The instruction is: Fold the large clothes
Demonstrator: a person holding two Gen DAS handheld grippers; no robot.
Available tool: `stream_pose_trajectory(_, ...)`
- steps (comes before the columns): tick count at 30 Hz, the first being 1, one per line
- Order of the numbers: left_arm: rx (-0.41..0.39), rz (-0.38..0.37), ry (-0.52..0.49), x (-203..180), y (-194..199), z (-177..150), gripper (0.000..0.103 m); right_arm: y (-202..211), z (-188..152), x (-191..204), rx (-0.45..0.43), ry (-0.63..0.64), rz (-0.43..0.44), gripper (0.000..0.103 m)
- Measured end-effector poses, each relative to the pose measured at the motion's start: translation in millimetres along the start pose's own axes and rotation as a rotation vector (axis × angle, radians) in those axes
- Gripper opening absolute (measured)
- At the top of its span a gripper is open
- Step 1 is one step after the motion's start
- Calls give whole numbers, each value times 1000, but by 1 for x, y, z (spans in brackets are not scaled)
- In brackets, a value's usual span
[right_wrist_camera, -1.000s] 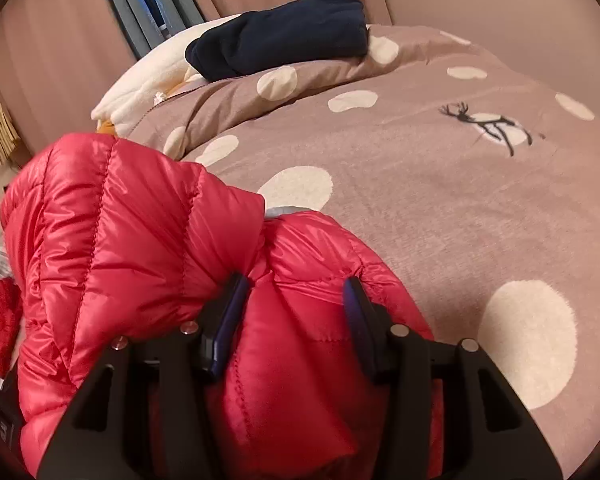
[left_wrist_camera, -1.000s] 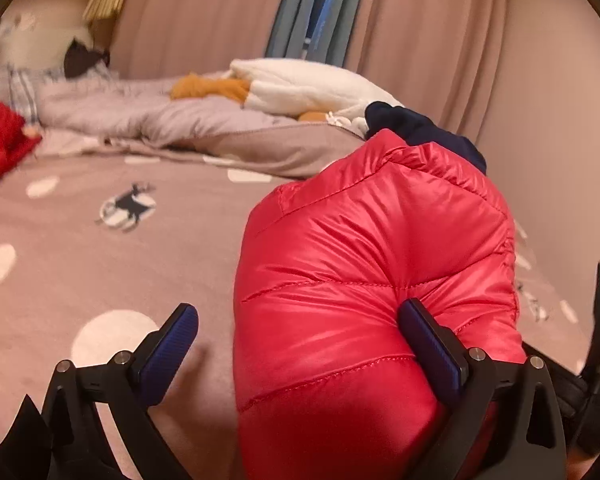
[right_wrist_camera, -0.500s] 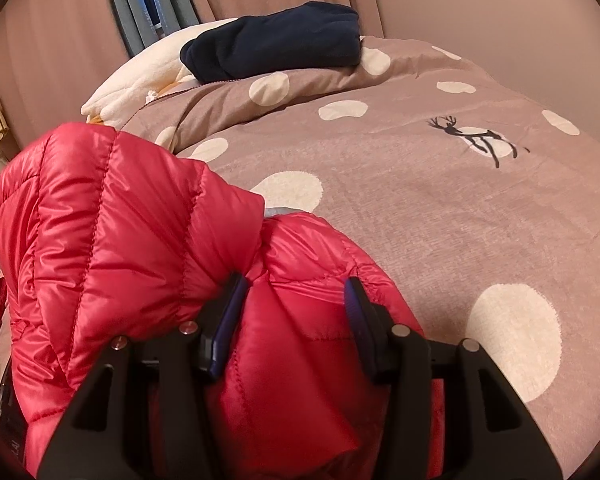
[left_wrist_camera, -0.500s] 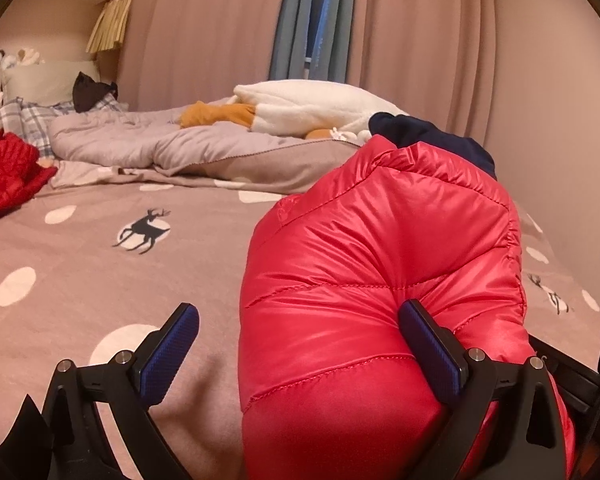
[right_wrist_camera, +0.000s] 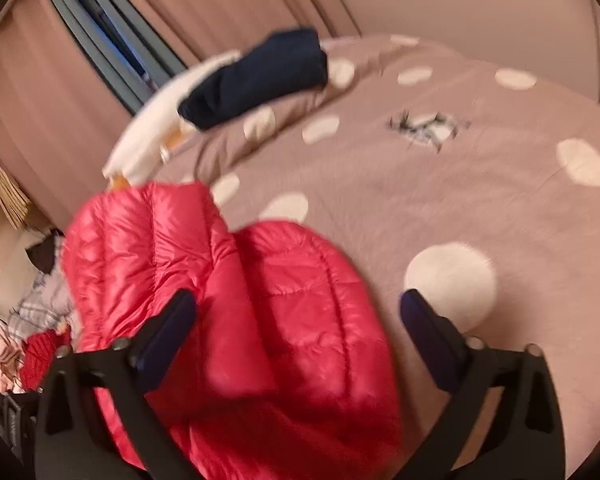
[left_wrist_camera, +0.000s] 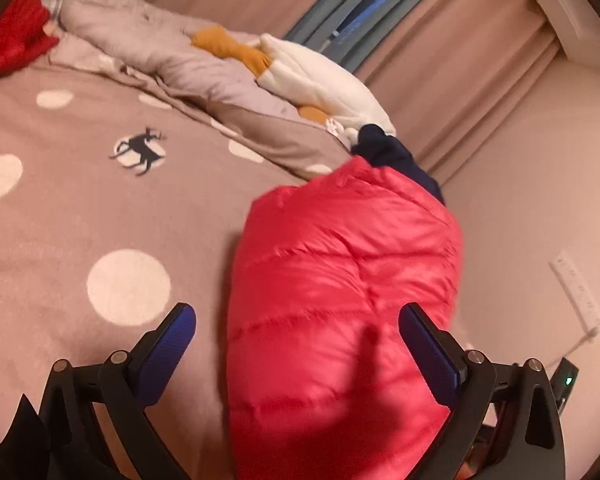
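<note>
A red puffer jacket [left_wrist_camera: 340,304] lies bunched on the brown polka-dot bedspread [left_wrist_camera: 80,208]; it also shows in the right wrist view [right_wrist_camera: 260,320]. My left gripper [left_wrist_camera: 296,344] is open, its jaws wide on either side of the jacket's near end without pinching it. My right gripper [right_wrist_camera: 298,324] is open too, its jaws spread wide over the jacket's right part and the bedspread [right_wrist_camera: 480,200]. The jacket's near edge is hidden below both views.
A folded navy garment [right_wrist_camera: 256,80] lies on the rolled duvet behind the jacket, next to a white and orange plush [left_wrist_camera: 316,76]. A grey blanket [left_wrist_camera: 160,48] and red cloth [left_wrist_camera: 12,36] lie far left. Curtains [left_wrist_camera: 440,60] and wall are beyond.
My right gripper has opened and let go of the jacket fold. Both cameras have tilted and shifted; the jacket has settled flatter on the bed. My left gripper stays open.
</note>
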State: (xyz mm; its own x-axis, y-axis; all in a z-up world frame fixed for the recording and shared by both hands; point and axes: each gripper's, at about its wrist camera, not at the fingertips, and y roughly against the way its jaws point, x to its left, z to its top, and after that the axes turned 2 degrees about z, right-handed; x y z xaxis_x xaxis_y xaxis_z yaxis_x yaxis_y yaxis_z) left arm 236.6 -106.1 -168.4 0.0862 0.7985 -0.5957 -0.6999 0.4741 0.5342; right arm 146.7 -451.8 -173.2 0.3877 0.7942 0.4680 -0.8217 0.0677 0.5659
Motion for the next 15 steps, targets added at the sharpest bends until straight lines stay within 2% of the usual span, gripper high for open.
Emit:
stream_pose_trajectory(3,33,-15,-14,3,10,0,102,25,5,-1,-33,-8,55,103)
stream_pose_trajectory(6,16,-9,-42,7,20,-3,102,39,10,-1,-30,20,126,103)
stream_pose_trajectory(8,-2,8,-23,15,23,-3,102,40,12,-7,-17,24,147,103)
stream_pose_trajectory(11,48,-13,55,33,17,-1,102,29,12,-25,32,-59,142,103)
stream_pose_trajectory(13,113,-53,113,44,4,0,102,18,9,-38,79,-143,186,103)
stream_pose_trajectory(15,139,-65,136,49,-5,1,102,3,2,-48,142,-222,234,103)
